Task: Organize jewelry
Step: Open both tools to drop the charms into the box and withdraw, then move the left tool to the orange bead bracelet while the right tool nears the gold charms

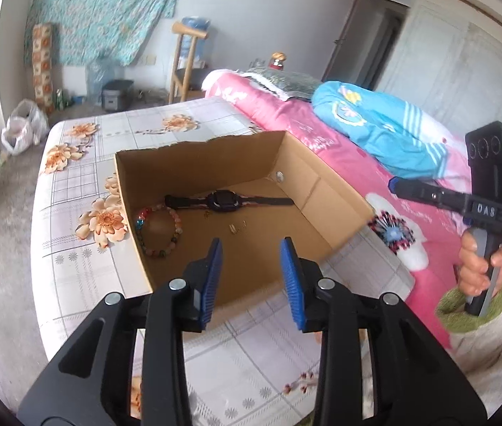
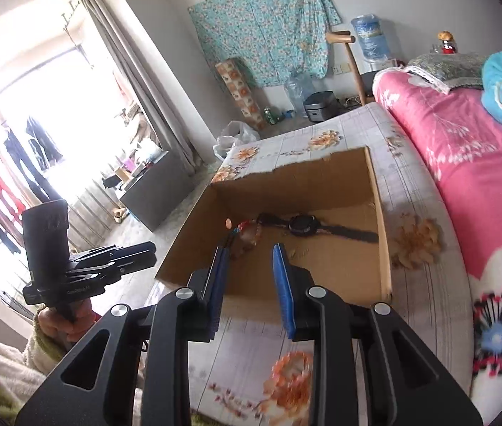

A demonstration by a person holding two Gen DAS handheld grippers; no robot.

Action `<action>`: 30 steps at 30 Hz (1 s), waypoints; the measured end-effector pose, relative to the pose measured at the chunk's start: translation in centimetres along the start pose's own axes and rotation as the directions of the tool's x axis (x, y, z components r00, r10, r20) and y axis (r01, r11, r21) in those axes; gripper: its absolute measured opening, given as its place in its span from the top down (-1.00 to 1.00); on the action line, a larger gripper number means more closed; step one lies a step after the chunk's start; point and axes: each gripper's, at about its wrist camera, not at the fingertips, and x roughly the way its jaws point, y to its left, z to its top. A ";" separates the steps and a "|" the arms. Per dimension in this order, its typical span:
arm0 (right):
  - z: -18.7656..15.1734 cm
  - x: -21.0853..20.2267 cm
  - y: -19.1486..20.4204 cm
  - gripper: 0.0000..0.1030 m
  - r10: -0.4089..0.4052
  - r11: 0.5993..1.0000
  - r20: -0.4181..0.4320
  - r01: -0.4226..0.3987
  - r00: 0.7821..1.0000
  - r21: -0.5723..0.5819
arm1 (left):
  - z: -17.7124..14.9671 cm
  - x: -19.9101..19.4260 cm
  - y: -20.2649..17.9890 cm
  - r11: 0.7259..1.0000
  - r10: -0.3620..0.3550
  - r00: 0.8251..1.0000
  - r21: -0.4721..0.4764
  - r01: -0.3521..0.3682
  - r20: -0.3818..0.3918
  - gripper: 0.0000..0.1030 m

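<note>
Bedroom, a bed [image 1: 84,259] under a flower-printed sheet, pink quilt [image 1: 350,149] along its 3 o'clock side. On the sheet, one open cardboard box [image 1: 307,191]. Inside it, all resting on the floor of the box: one black watch [image 1: 220,200] laid flat toward 12 o'clock, one beaded bracelet [image 1: 160,230] in the 9 o'clock corner, and small gold pieces [image 1: 236,228] near the middle, perhaps two or three, too small to count surely. Left gripper [image 1: 251,266] above the near edge of the box, jaws partly apart, nothing between them. Right gripper [image 2: 251,273] likewise over the near rim, jaws narrowly parted and empty. Judged: jewelry already boxed, both hands free, so either finished or between items. Next, if anything: finding another piece outside the box, none in view here.
</note>
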 end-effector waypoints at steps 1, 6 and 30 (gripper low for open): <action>-1.1 -0.6 -0.2 0.47 -0.008 1.000 -0.005 0.008 1.000 0.009 | -0.9 -0.4 -0.5 1.000 -0.007 1.000 0.018 0.007 -0.002 0.33; -6.7 -0.7 -2.0 0.48 -0.049 0.992 -0.103 0.060 0.994 0.108 | -5.3 0.4 -2.4 0.999 -0.037 0.996 0.023 0.039 -0.084 0.30; -12.1 5.5 -5.7 0.49 -0.385 0.907 -0.254 0.414 0.887 0.072 | -9.5 15.5 -9.3 0.953 0.147 0.958 0.295 -0.070 -0.248 0.28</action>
